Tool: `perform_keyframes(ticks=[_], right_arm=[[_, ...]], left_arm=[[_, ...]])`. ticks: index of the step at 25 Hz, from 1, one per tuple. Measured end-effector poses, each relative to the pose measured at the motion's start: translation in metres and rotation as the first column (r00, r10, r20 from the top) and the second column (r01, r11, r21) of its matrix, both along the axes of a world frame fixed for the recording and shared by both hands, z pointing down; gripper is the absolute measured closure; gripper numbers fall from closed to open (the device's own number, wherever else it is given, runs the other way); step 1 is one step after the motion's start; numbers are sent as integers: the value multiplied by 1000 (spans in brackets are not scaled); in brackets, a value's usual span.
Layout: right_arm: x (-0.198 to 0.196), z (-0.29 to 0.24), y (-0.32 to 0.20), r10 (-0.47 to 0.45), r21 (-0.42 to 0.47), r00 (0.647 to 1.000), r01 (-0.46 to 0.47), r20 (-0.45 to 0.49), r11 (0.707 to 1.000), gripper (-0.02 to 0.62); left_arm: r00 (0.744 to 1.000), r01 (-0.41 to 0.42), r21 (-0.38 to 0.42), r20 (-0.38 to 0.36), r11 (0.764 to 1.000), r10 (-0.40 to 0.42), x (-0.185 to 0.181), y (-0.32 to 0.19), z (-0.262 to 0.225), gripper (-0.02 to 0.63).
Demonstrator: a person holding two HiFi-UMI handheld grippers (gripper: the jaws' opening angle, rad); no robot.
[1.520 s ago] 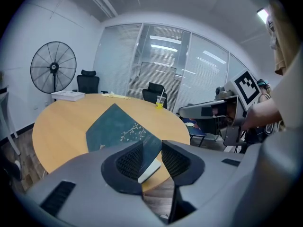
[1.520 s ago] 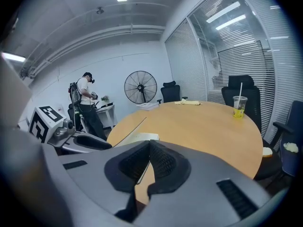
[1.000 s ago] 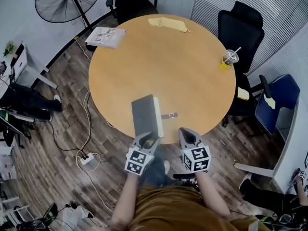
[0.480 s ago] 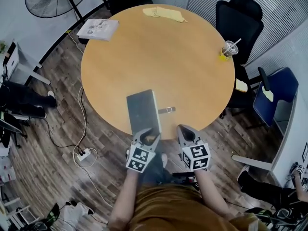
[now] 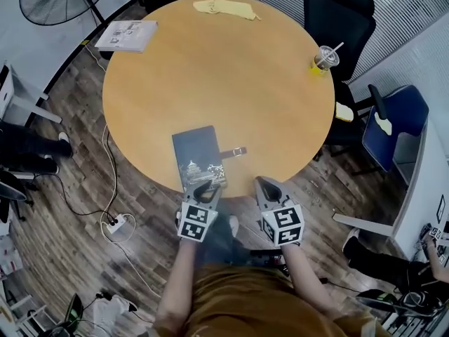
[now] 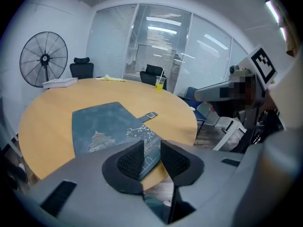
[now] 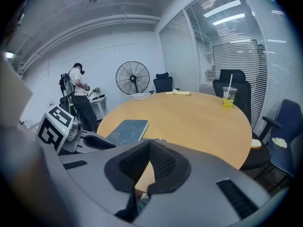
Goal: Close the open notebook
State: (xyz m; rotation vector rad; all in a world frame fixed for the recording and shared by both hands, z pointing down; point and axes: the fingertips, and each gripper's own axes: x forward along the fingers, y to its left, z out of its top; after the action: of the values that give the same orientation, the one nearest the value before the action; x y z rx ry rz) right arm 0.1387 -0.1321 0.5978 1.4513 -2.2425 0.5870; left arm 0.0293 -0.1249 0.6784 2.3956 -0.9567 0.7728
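Left gripper [image 5: 204,190] jaws, just narrowed but kept apart, are brought lower over the near corner of the notebook [image 5: 198,158], now laid closed and flat at the table [image 5: 210,69] edge.

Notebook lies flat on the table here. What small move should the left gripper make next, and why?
Probably ease the left gripper back off the notebook: its dark cover lies flat and shut, and the jaws, which have just been closing, stand apart round its near corner.

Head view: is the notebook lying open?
No, the notebook lies shut on the table, dark printed cover facing up.
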Motion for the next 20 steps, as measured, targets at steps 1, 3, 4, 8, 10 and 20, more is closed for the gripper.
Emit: perform_keyframes(ticks=[1, 3, 4, 8, 10, 20], right_arm=[[1, 0, 1, 3, -1, 1000, -3, -1, 1000, 583], [1, 2, 4, 6, -3, 1000, -6, -3, 1000, 584], [1, 2, 5, 7, -2, 1000, -7, -3, 1000, 583], [-1, -3, 7, 6, 12, 1000, -7, 10, 1000, 584], [-4, -7, 7, 1, 24, 1000, -2, 16, 1000, 584], [-26, -37, 11, -54, 98, 998, 51, 30, 994, 583]], left_arm=[[1000, 3, -3, -1, 1000, -3, -1, -1, 1, 479], [1000, 7, -8, 0, 1000, -7, -1, -1, 2, 479], [1000, 10, -12, -1, 1000, -10, -1, -1, 3, 479], [999, 42, -24, -31, 999, -42, -3, -2, -1, 477], [997, 67, -13, -48, 998, -68, -6, -2, -5, 479], [965, 228, 74, -147, 971, -216, -39, -8, -64, 486]])
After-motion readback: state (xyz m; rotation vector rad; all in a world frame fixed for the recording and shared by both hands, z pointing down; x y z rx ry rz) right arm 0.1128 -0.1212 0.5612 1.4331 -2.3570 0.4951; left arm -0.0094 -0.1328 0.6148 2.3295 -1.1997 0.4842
